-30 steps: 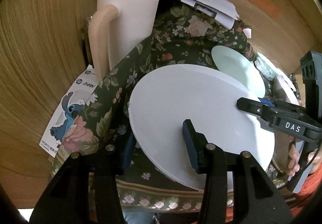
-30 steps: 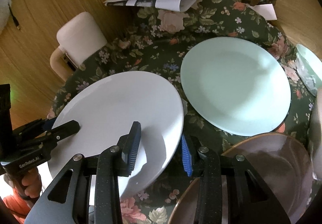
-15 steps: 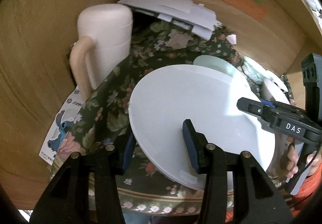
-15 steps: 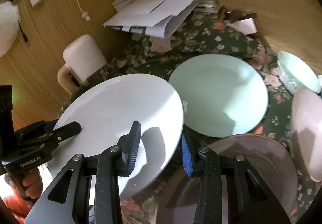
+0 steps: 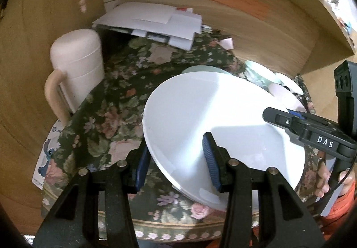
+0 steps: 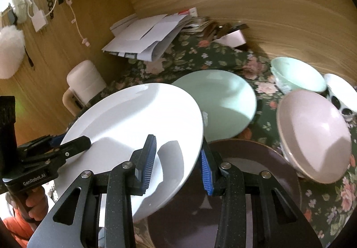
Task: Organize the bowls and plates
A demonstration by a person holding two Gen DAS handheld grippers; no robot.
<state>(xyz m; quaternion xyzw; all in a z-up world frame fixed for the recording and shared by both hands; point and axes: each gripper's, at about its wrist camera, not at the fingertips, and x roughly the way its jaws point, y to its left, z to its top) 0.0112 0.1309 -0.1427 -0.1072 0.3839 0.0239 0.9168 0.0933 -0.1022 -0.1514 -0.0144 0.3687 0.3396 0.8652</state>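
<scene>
Floral tablecloth fills centre frame, wood-panel walls behind; left gripper and right gripper each pinch the white plate.

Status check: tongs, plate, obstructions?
Left tongs and right tongs clamp opposite rims of round white plate. Plate tilted above floral cloth. Mint-green plate and dark brown plate adjacent.

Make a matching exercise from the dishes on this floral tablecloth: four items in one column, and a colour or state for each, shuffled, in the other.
Items:
1. big plate
2. plate behind it
3. near right bowl
4. lidded mug

States:
A. pink, resting on the cloth
B. cream, with a handle at the left edge
C. white, gripped at opposite rims by both grippers
D. pale green, lying flat

Pairs: 1-C, 2-D, 3-A, 4-B
</scene>
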